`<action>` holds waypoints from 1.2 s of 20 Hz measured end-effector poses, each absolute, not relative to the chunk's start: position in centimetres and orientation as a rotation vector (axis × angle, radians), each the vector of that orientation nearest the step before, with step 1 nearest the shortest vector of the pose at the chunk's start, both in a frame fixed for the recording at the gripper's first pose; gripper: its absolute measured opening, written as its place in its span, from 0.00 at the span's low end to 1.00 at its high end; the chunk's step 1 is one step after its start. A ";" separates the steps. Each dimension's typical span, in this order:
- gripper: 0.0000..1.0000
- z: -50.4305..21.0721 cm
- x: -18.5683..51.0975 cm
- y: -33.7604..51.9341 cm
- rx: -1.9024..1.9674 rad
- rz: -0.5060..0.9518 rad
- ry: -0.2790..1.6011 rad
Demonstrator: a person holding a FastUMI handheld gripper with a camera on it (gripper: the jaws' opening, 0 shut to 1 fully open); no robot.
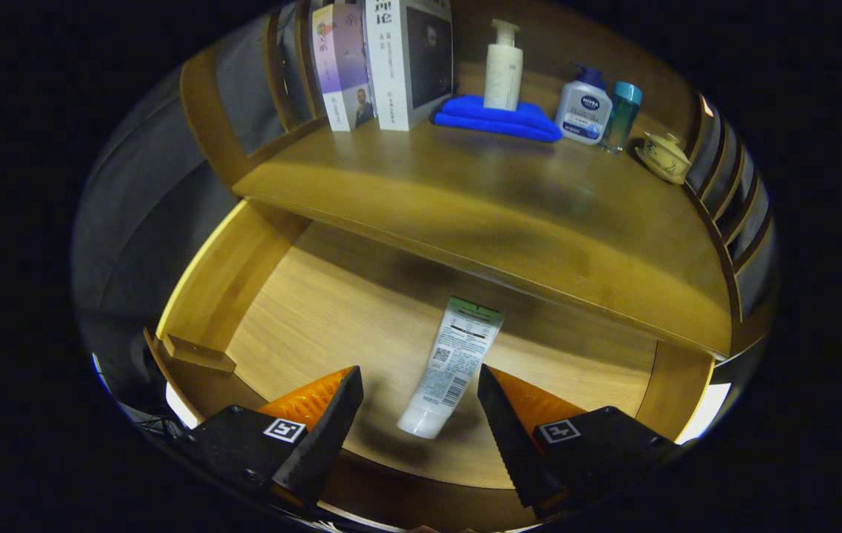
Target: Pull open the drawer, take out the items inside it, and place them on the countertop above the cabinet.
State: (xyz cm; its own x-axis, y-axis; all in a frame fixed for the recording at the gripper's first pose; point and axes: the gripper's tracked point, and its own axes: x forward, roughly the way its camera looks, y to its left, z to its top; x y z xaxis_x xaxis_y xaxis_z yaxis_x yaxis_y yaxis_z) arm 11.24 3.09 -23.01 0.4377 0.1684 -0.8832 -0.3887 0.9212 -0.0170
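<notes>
Wooden drawer (228, 289), tube (450, 366) between parted claw (419, 389)

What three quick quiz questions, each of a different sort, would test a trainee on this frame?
1. True or false: the drawer is already pulled open.
2. Multiple choice: where does the tube lie? A) on the countertop beside the books B) on the drawer floor, its cap end between the open jaws of the gripper C) on the blue cloth
3. Fill in: the cream pump bottle stands on the folded blue ____.

Key: 1 true; 2 B; 3 cloth.
</notes>
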 end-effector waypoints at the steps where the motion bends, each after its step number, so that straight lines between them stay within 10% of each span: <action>1: 0.98 -23.6 11.5 2.7 -0.251 0.341 1.080; 9: 0.95 -27.4 11.4 2.5 -0.215 0.319 1.273; 16: 0.55 -28.2 12.0 2.2 -0.250 0.318 1.308; 24: 0.44 -27.1 11.5 2.5 -0.329 0.396 1.259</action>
